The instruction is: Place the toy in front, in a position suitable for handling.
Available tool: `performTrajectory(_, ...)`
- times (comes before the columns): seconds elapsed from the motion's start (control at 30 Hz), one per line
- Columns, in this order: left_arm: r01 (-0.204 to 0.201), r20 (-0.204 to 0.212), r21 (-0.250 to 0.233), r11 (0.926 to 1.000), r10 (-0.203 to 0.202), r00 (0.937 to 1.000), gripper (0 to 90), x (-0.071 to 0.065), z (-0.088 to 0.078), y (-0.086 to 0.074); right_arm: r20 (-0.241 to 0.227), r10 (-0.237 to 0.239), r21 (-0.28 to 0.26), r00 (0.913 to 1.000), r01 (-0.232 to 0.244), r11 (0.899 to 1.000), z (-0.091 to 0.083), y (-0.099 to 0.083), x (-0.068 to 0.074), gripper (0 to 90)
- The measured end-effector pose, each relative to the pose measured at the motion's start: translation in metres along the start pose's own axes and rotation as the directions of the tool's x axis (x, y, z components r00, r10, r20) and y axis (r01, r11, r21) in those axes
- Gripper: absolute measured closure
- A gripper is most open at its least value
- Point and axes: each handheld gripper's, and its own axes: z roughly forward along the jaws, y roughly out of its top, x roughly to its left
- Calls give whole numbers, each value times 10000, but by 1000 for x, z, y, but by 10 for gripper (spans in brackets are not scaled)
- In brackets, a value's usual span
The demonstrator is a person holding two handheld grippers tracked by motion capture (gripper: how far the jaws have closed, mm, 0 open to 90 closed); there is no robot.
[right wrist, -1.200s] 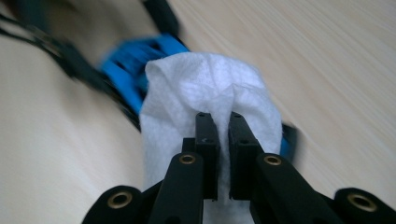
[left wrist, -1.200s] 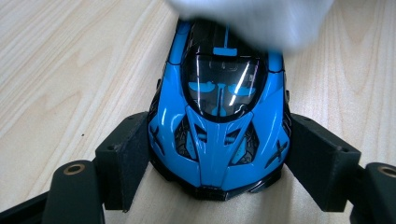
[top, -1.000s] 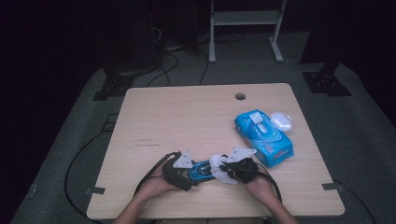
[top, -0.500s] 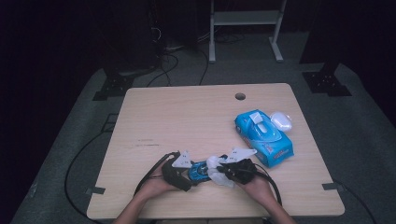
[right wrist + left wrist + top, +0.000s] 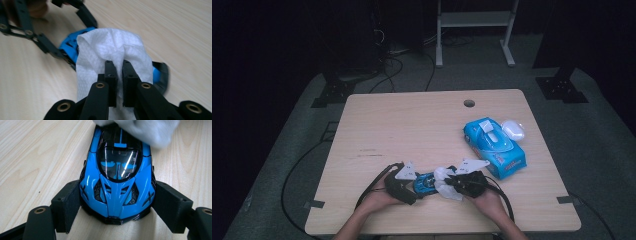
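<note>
The left gripper (image 5: 116, 202) clamps the shiny blue toy car (image 5: 117, 173) on the wooden table (image 5: 412, 125) near its front edge, while the right gripper (image 5: 119, 65), pinching a white wet wipe (image 5: 105, 47), should rub gently, keeping the car fixed.

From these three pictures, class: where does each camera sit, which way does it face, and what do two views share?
High view: above the table, looking forward and down; forearms, both grippers.
Left gripper view: on the left gripper, looking along its fingers clamping the blue toy car.
Right gripper view: on the right gripper, pinching the white wipe.
Shared: car and wipe.
</note>
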Motion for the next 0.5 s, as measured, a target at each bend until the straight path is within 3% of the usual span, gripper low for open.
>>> performTrajectory(0.1,-30,4,31,10000,30,10000,254,0,0,1,-43,-89,187,10000,90,9998,0,3,-1,844)
performTrajectory(0.17,8,-5,31,10000,-8,10000,254,0,0,1,269,-5,300,9996,-3,9996,-3,1,-7,844)
performTrajectory(0.27,-10,-113,72,10000,11,9999,254,-2,1,2,258,635,221,9976,-641,9977,-6,-3,-17,846)
performTrajectory(0.33,-90,-155,113,9999,92,9998,254,-2,2,3,398,370,208,9985,-378,9991,-3,0,-11,845)
performTrajectory(0.4,-56,-162,78,10000,57,9999,255,-3,2,3,13,77,-42,10000,-77,10000,2,3,0,844)
performTrajectory(0.47,-19,-155,71,10000,21,9999,255,-2,1,2,14,-479,173,9988,479,9987,4,8,7,845)
performTrajectory(0.5,-6,-146,61,10000,7,9999,255,-2,1,2,4,-506,216,9987,506,9985,4,9,6,844)
